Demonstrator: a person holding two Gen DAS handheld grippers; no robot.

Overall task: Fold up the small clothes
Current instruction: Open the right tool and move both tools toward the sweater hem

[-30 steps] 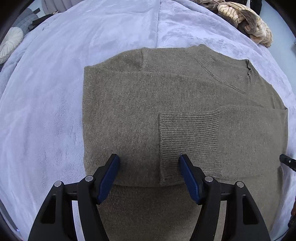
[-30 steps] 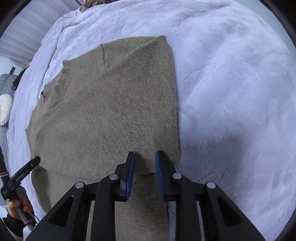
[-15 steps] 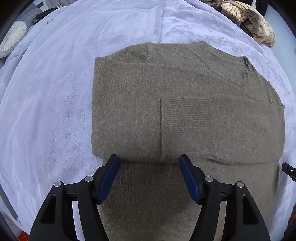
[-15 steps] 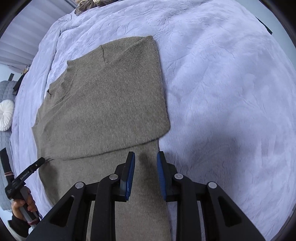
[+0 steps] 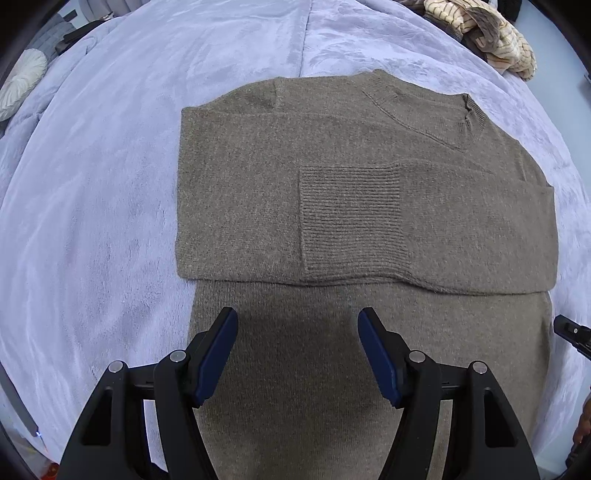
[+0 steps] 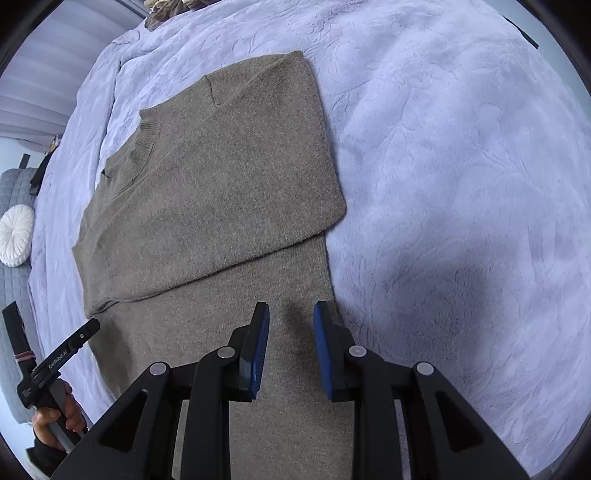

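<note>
both wrist views downward, sweater (image 5: 362, 206) shared

A lavender plush blanket (image 5: 110, 221) covered the bed, bearing a folded brown sweater (image 5: 351, 206) and striped clothes (image 5: 491, 33) at its far edge.

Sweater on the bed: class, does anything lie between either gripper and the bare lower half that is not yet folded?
Nothing visible does. The left gripper and right gripper are both open and empty directly over the lower half of the sweater. The folded-over upper part lies farther off, and the blanket around it is bare.
</note>
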